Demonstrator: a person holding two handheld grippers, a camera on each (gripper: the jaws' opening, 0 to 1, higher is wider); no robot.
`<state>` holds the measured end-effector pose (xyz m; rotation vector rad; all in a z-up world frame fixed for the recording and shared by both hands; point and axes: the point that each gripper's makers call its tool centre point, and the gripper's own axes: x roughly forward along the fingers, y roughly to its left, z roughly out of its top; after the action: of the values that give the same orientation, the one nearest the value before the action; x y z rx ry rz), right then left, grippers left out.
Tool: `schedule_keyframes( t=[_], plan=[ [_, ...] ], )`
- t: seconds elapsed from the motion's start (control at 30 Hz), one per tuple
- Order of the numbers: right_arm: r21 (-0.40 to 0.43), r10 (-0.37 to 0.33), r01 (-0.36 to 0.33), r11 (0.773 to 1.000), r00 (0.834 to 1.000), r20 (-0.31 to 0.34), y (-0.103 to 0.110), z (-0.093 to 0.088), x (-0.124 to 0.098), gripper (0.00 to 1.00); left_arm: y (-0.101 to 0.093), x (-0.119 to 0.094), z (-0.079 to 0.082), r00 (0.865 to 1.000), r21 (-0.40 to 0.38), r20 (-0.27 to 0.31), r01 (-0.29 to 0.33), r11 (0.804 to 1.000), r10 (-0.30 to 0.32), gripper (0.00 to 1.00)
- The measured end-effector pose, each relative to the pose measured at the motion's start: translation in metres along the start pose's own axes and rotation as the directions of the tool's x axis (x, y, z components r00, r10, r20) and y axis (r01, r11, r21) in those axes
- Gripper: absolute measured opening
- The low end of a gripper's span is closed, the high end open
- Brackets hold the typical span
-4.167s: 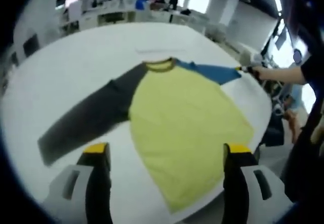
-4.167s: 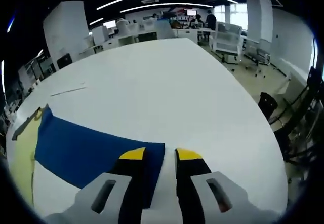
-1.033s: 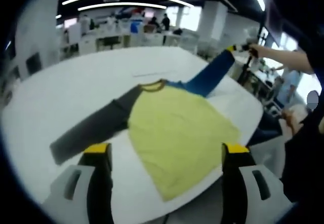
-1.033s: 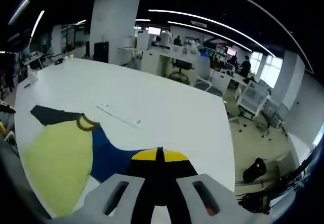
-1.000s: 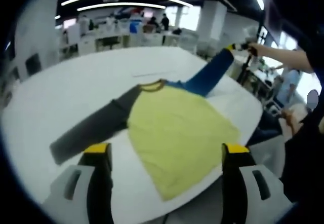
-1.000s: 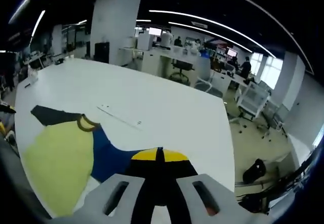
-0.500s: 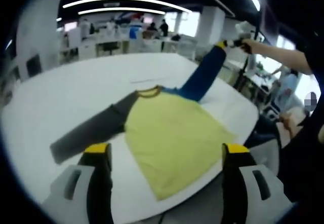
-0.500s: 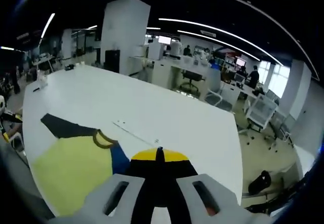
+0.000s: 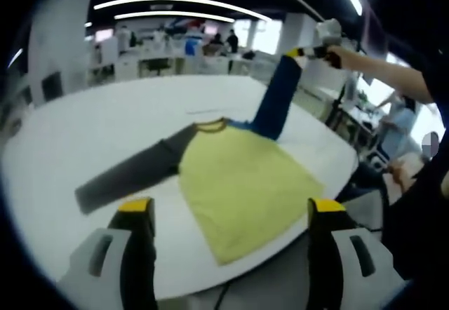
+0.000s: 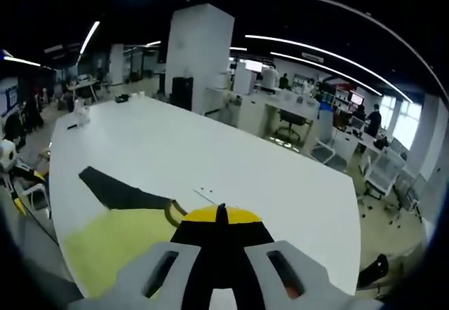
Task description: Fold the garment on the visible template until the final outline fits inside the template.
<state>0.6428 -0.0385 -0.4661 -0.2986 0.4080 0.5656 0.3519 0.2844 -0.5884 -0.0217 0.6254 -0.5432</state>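
A long-sleeved shirt lies flat on the white table (image 9: 84,127). It has a yellow body (image 9: 238,184), a dark grey sleeve (image 9: 130,175) and a blue sleeve (image 9: 276,99). My right gripper (image 9: 306,52), held by a hand, is shut on the blue sleeve's cuff and holds it high above the table, so the sleeve hangs steeply down to the shoulder. In the right gripper view its jaws (image 10: 219,215) are pressed together, with the yellow body (image 10: 116,248) and grey sleeve (image 10: 119,192) below. My left gripper (image 9: 230,208) hovers wide open near the hem, holding nothing.
A thin pale line (image 9: 210,111) marks the table beyond the collar. The table's near edge (image 9: 280,243) runs just under the hem. A person's arm (image 9: 379,78) reaches in from the right. Desks and office chairs (image 10: 309,131) stand beyond the table.
My right gripper has shut on the blue cuff, lifted it off the table and carried it up and inward, so the sleeve now hangs steeply. The left gripper stays open.
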Motion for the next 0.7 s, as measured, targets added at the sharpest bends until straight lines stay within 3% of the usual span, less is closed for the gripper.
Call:
schedule_keyframes(
  t=[0.43,0.7],
  plan=[
    [0.023,0.072,-0.072,0.997,0.997,-0.026,0.050,0.002,0.041,0.02,0.001,-0.003,-0.004,1.000,-0.010,-0.004,-0.002,1.000,0.002,0.86],
    [-0.018,0.135,-0.137,0.990,0.989,-0.061,0.088,0.000,0.065,0.02,0.004,-0.002,-0.004,1.000,-0.014,-0.006,0.000,1.000,0.000,0.85]
  ],
)
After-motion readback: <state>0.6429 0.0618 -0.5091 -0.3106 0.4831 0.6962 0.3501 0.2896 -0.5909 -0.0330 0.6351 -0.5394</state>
